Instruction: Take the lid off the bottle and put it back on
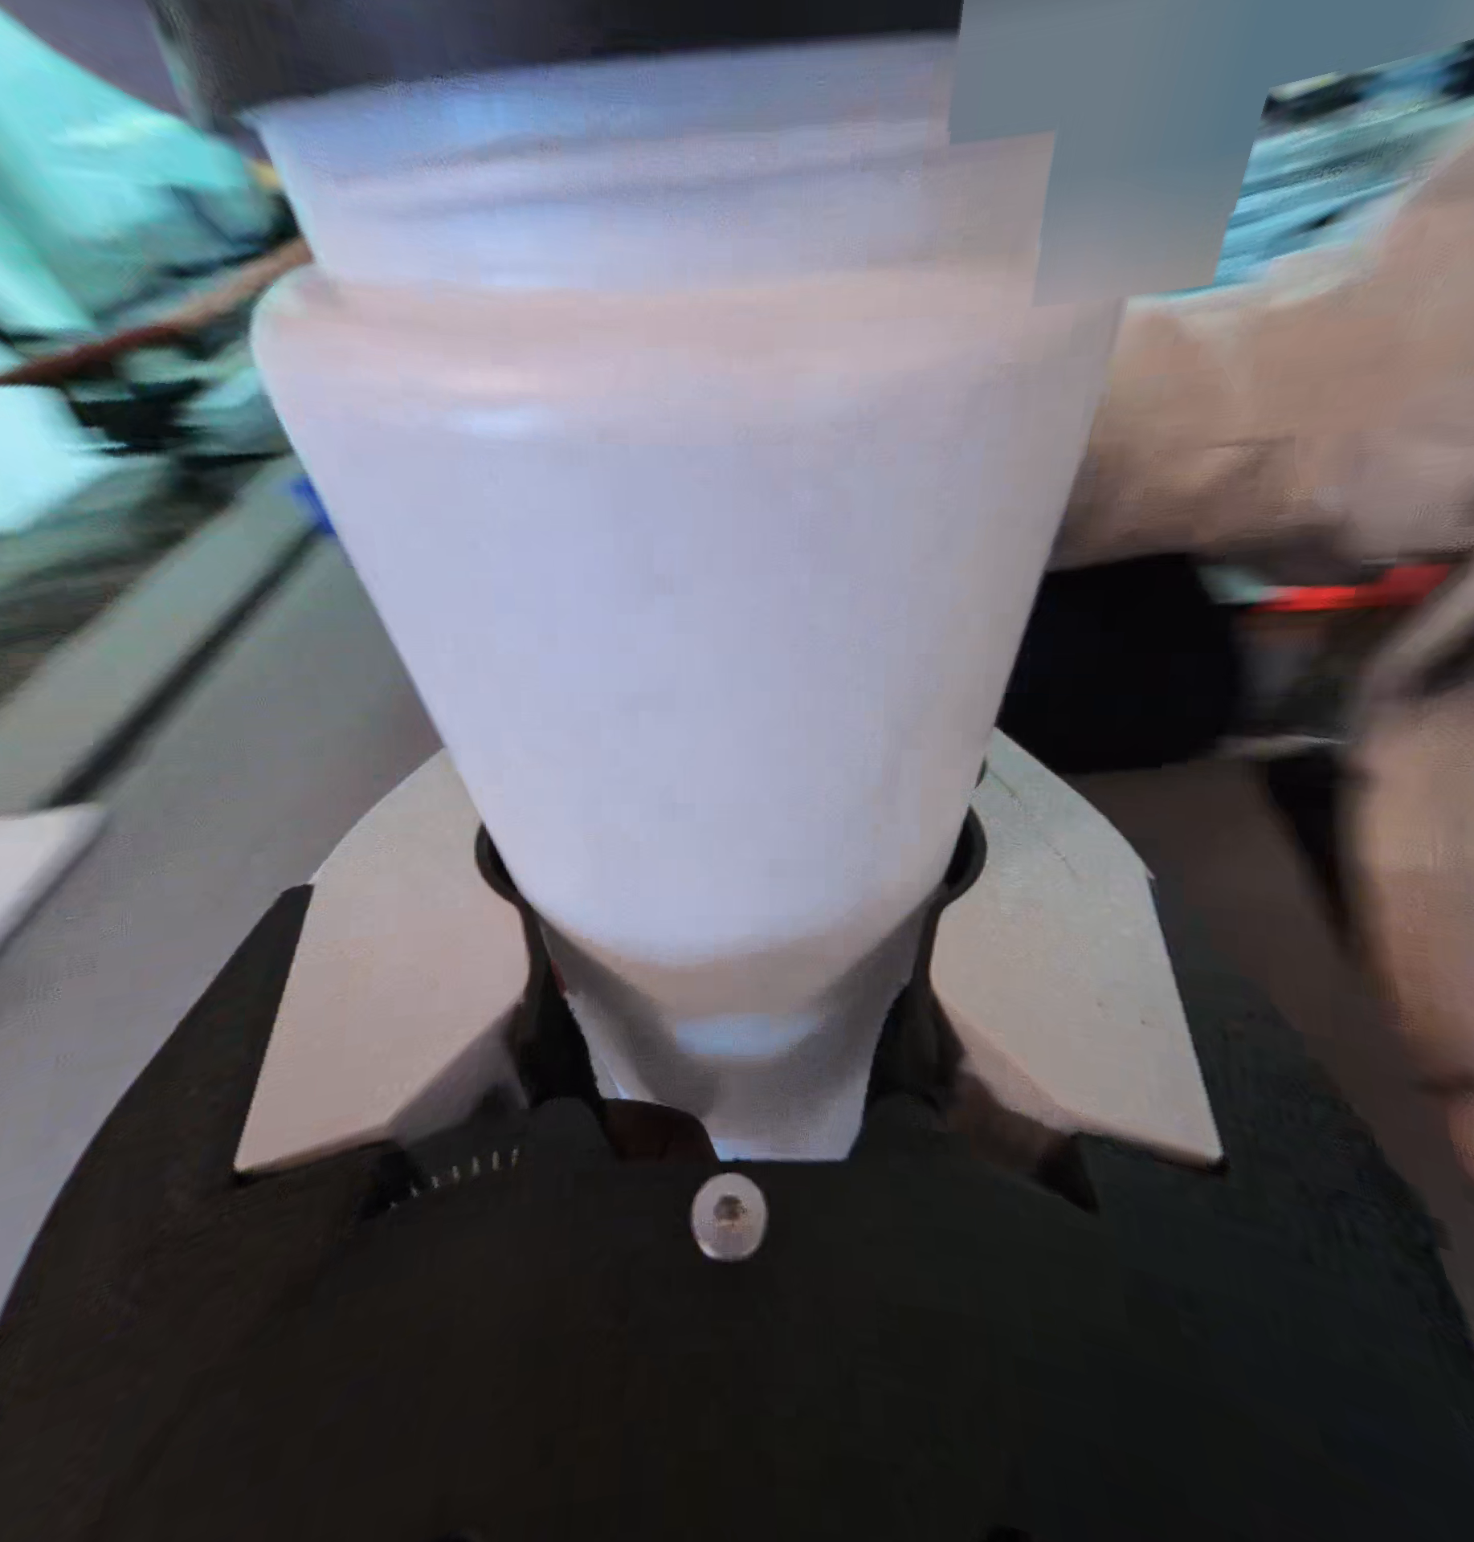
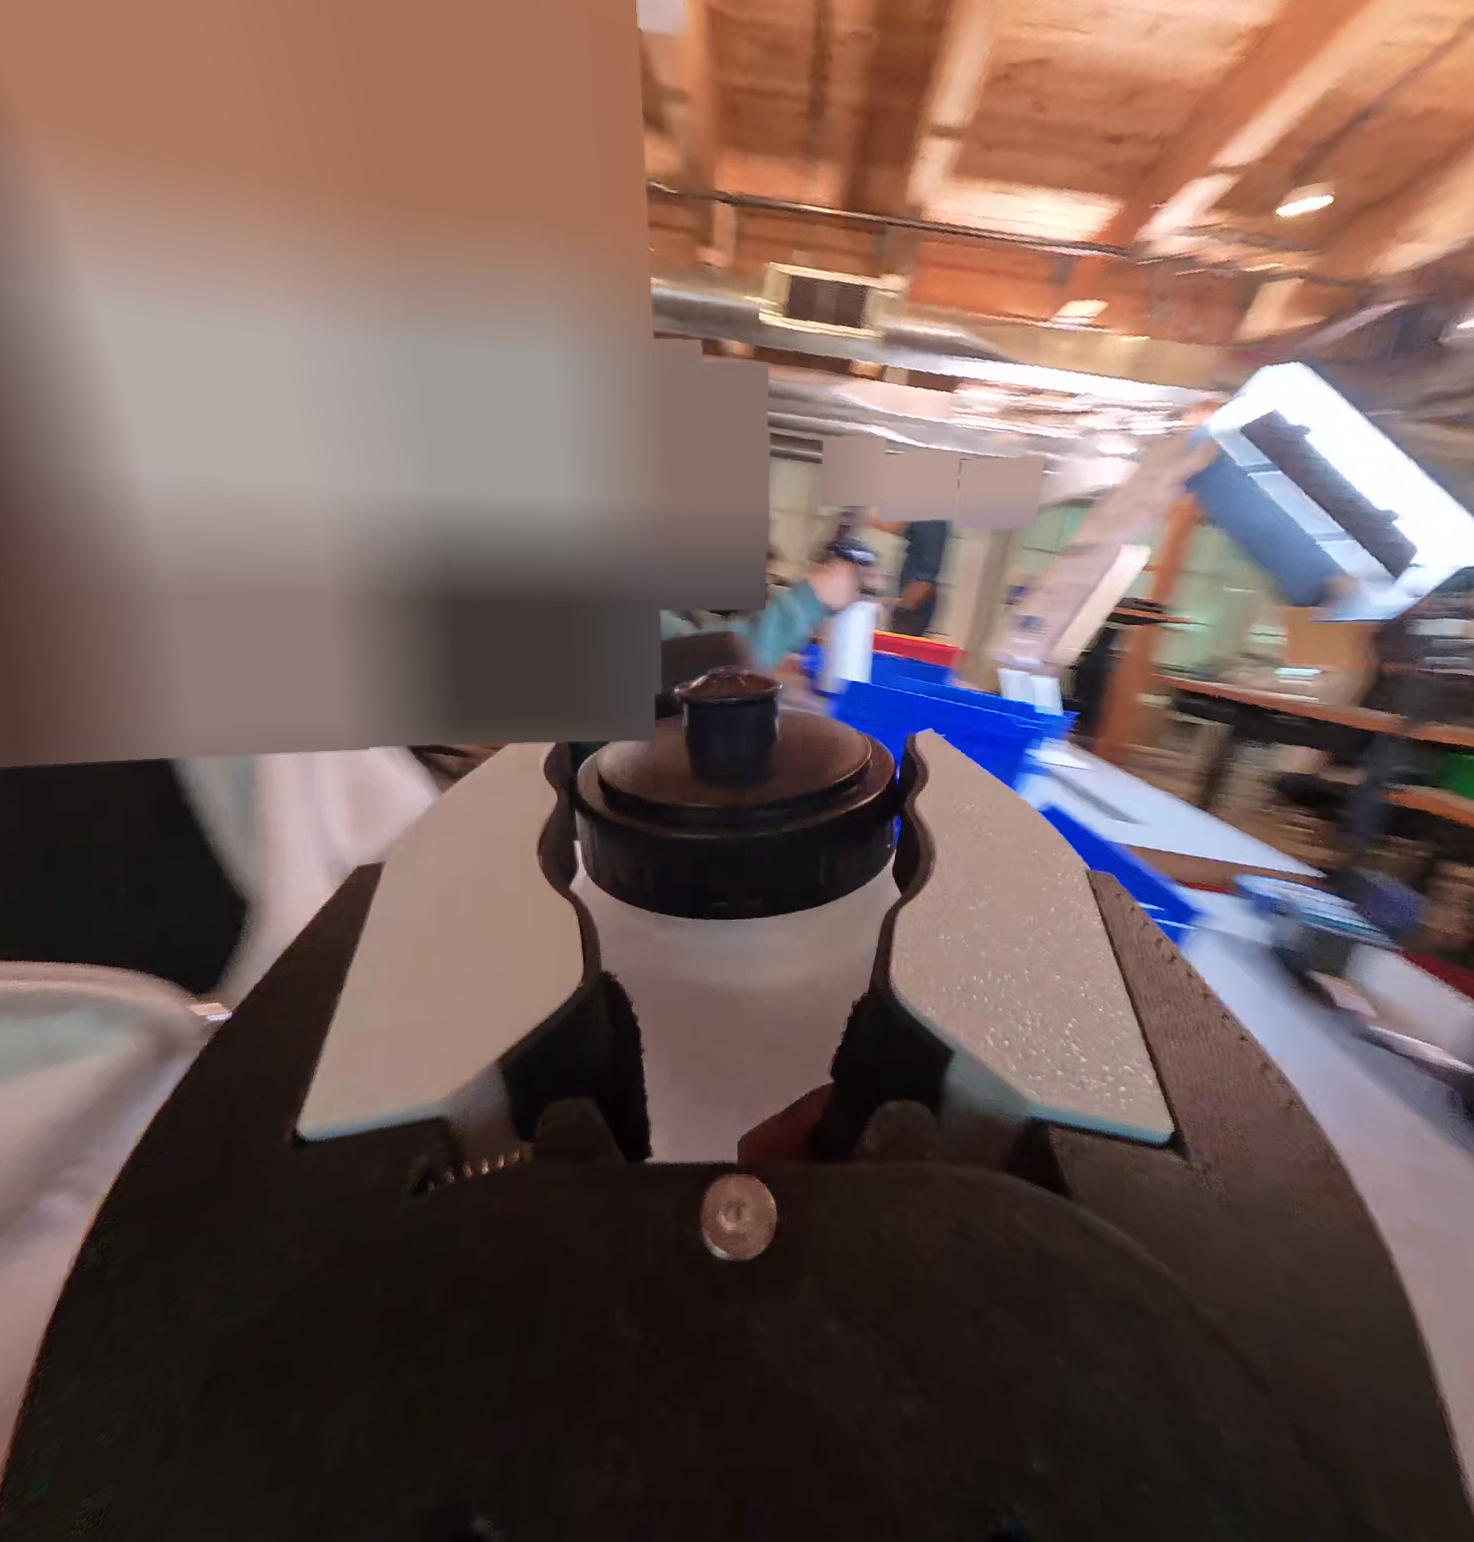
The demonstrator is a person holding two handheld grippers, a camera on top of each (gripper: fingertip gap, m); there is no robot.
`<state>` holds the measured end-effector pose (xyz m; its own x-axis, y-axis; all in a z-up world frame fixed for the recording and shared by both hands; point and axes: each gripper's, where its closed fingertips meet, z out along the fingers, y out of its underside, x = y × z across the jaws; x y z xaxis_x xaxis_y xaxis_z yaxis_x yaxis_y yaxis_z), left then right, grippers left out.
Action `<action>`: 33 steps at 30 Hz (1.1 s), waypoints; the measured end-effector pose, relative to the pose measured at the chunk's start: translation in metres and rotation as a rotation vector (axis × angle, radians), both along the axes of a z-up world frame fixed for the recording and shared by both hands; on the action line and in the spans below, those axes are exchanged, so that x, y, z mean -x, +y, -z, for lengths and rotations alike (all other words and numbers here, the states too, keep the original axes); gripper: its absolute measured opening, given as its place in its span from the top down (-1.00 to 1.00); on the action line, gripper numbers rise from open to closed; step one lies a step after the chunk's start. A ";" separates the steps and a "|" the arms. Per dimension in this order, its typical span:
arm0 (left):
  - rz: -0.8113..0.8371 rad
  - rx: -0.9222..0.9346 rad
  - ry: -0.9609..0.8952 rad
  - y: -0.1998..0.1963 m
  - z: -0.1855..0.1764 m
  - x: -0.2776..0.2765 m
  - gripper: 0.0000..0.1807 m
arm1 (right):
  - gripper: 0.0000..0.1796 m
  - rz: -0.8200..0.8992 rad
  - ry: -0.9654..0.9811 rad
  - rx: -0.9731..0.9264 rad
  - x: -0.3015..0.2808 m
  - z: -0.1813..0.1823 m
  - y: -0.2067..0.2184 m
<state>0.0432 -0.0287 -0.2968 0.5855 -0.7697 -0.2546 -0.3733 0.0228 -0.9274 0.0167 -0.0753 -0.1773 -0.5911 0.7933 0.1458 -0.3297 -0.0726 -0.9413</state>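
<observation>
A white translucent bottle fills the left wrist view and stands up between the fingers of my left gripper, which is shut on its lower body. Its black lid shows only as a dark band at the top edge, above the ribbed neck. In the right wrist view the black lid, with a small dark spout, sits on the white bottle. My right gripper is closed on the lid, with a finger pressed against each side of its rim.
A person's beige sleeve reaches in from the right, with a red item below it. Both views are motion-blurred. Blue bins stand on a white table behind the bottle. Shelves line the right. People stand far back.
</observation>
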 end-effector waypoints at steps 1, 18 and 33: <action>0.131 0.062 -0.032 -0.017 0.002 -0.012 -0.11 | 0.17 -0.105 -0.013 0.021 -0.007 -0.001 -0.009; -0.495 -0.147 0.119 0.044 -0.001 0.058 -0.12 | 0.15 0.418 0.024 -0.106 0.033 0.013 0.029; 0.543 0.289 -0.190 -0.079 -0.006 -0.039 -0.11 | 0.16 -0.579 0.107 0.315 -0.054 -0.033 -0.019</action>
<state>0.0822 -0.1072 -0.2913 0.1078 -0.9911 0.0775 -0.2074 -0.0987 -0.9733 0.0703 -0.0947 -0.1438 -0.9294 0.3667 0.0406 -0.2452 -0.5318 -0.8106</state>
